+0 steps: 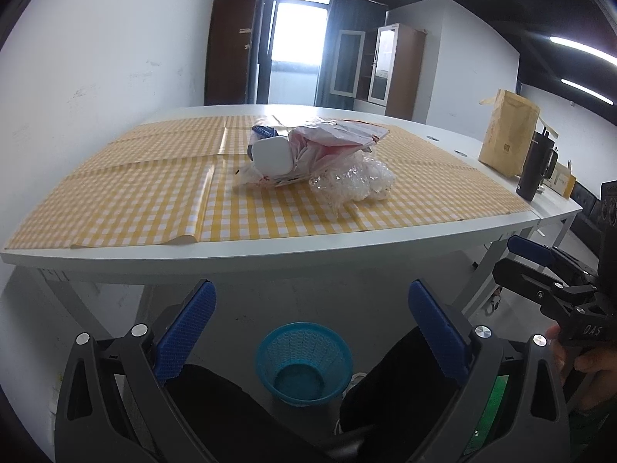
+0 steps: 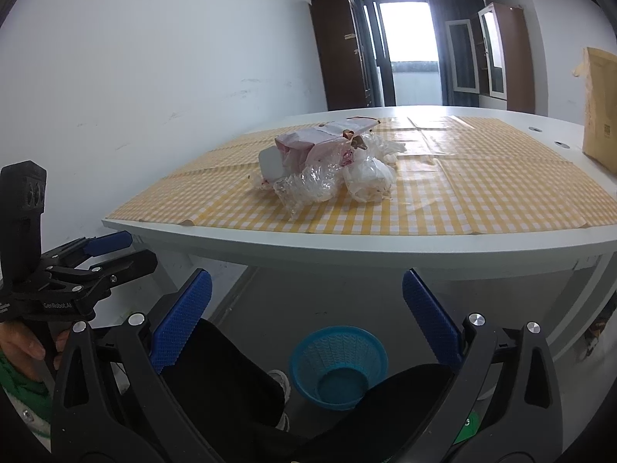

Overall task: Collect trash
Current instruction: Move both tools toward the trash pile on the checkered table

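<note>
Blue-padded fingers of the left gripper (image 1: 312,308) spread wide apart in the left wrist view, grasping nothing, held below the edge of the white table (image 1: 270,249). Between them on the floor stands a blue mesh basket (image 1: 304,362), flanked by the person's dark-trousered legs. On the yellow checked cloth (image 1: 135,193) lies the trash pile (image 1: 316,162): a white box, pink-and-white wrappers, crumpled clear plastic. At far right sit a brown paper bag (image 1: 509,131) and a black mug (image 1: 536,166).

From the right wrist view, the right gripper (image 2: 307,299) is likewise released and empty, low before the table, the pile well ahead.
</note>
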A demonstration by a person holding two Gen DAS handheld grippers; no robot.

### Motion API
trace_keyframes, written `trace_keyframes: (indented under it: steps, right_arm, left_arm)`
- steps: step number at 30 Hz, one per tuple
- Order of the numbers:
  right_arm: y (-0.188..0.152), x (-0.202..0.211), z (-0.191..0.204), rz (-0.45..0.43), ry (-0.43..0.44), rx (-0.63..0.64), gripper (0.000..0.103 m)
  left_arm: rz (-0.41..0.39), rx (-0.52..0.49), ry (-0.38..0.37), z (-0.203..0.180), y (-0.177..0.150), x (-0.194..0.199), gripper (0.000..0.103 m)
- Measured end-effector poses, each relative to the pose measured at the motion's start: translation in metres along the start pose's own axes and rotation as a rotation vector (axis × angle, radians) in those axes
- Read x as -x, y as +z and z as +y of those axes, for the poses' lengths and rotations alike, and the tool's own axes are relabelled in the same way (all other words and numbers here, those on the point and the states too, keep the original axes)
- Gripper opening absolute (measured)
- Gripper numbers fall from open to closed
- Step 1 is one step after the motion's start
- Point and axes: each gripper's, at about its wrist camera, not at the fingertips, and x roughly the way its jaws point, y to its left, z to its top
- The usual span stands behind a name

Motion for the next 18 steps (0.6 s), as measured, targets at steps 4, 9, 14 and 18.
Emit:
trace_keyframes:
  steps: [4, 9, 14, 18]
  right_arm:
    - [-0.001, 0.000, 0.000, 0.007, -0.005, -0.003, 0.094]
    - [0.000, -0.001, 0.000, 0.004, 0.006, -0.008, 0.094]
    - [0.009, 0.001, 0.002, -0.007, 0.005, 0.006, 0.094]
    - [0.012, 0.000, 0.005, -0.009, 0.011, 0.012, 0.094]
  left_arm:
    - [0.002, 0.016, 0.012, 0.002, -0.001, -0.002, 0.097]
    - [0.000, 0.026, -0.003, 0.006, 0.000, -0.002, 0.097]
    - [-0.025, 0.028, -0.004, 0.011, 0.004, 0.005, 0.097]
    - [-0.028, 0.044, -0.011, 0.017, 0.005, 0.004, 0.097]
